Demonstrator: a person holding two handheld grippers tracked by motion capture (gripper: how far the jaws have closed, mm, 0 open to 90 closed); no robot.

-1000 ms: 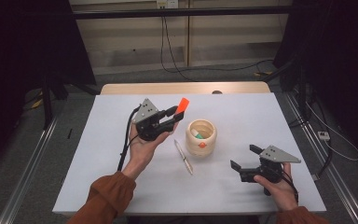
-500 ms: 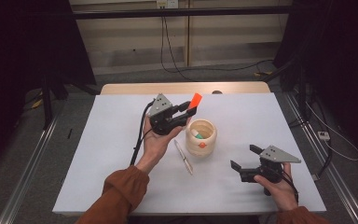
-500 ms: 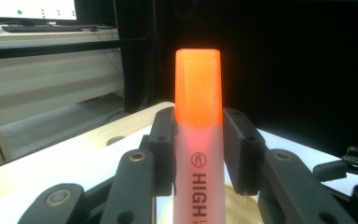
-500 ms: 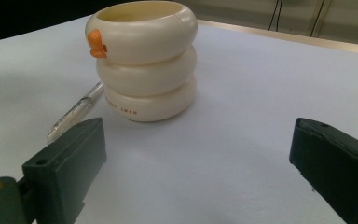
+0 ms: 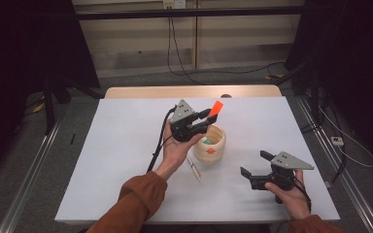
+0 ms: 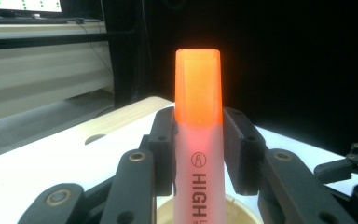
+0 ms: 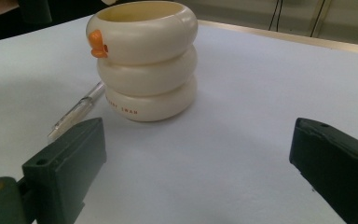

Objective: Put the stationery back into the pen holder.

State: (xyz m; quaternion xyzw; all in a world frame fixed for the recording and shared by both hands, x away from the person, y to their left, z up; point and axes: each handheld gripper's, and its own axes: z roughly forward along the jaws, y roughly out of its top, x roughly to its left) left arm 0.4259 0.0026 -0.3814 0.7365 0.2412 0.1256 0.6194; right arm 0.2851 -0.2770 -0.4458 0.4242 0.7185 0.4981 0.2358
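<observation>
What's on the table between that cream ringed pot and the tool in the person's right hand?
Only bare white table: the right gripper view shows it between the open right tool and the pot. A clear pen lies off to one side.

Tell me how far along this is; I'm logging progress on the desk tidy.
Done: something green already sits inside the cream holder. In hand: the left gripper clamps an orange highlighter above the holder's rim. Left: lowering it in, then the clear pen on the table. The right gripper rests open.
</observation>
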